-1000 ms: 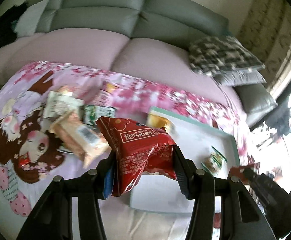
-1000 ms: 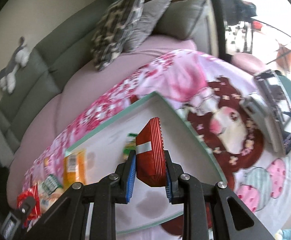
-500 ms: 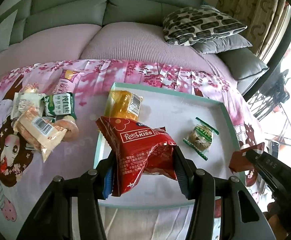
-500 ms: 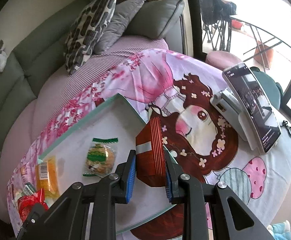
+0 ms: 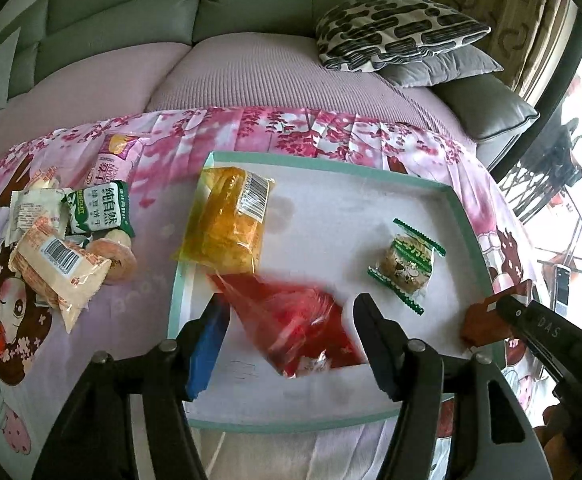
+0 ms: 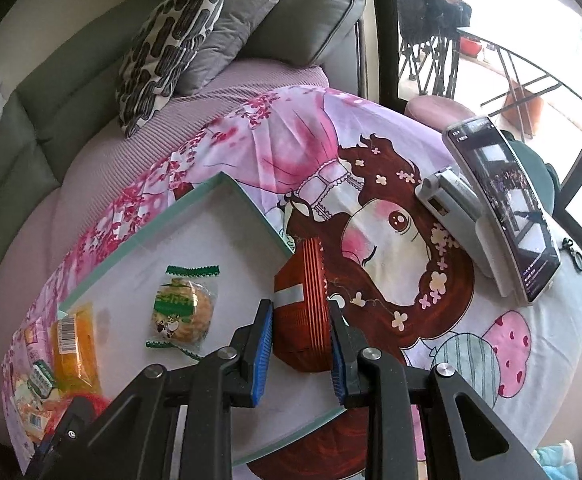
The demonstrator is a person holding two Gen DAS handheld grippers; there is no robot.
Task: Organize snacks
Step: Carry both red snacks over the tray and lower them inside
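Left wrist | left hand-held gripper wide, red packet blurred between | right hand-held gripper grips ridged packet at tray edge

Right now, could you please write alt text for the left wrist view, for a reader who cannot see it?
The open left gripper hovers over a white tray as a blurred red snack packet lies loose between its fingers. The tray also holds an orange packet and a green-edged cookie; more snacks lie left.
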